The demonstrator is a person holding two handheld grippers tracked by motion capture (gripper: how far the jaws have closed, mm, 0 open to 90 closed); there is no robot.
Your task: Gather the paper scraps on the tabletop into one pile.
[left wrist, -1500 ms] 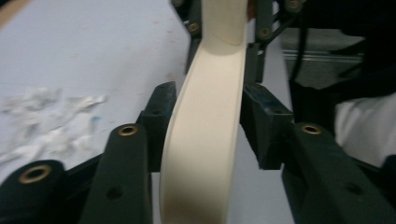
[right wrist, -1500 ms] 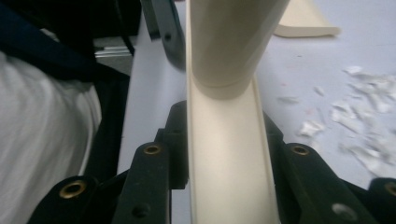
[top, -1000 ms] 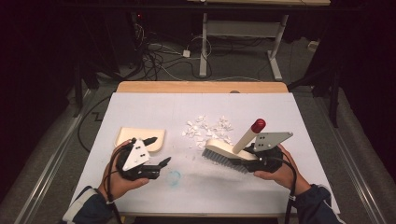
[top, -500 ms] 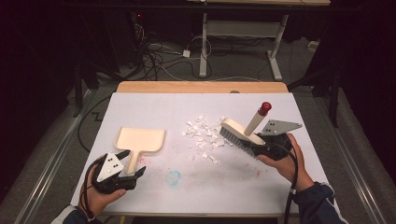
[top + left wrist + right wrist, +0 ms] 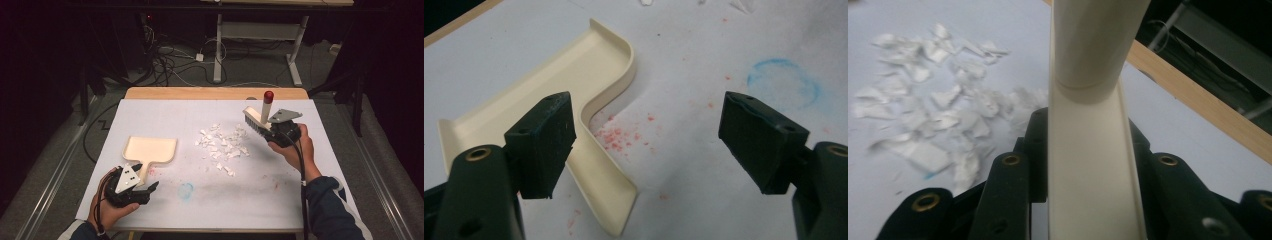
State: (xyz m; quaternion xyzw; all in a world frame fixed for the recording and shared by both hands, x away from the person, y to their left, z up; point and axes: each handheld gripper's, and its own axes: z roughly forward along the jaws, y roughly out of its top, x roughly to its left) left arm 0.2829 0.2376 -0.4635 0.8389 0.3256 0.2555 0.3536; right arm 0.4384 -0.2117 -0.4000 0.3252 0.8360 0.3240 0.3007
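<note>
A cream dustpan [image 5: 150, 149] lies flat at the table's left, its handle [image 5: 604, 195] pointing toward me. My left gripper [image 5: 150, 189] hovers open just near of that handle; in the left gripper view [image 5: 656, 130] the handle lies beside the left jaw, untouched. A heap of white paper scraps [image 5: 222, 145] sits mid-table. My right gripper [image 5: 280, 131] is shut on the cream handle [image 5: 1088, 125] of a brush [image 5: 252, 120], held above the table right of the scraps [image 5: 933, 100]. The brush's red-tipped end [image 5: 268, 95] points up.
A blue ring mark [image 5: 186, 190] and faint red specks [image 5: 619, 137] stain the white table cover. The wooden far edge [image 5: 215, 93] borders the table. Cables and a desk frame [image 5: 260, 30] lie on the dark floor beyond.
My left gripper drew back from the dustpan handle toward the near left edge. My right gripper lifted the brush and carried it to the far right of the scraps.
</note>
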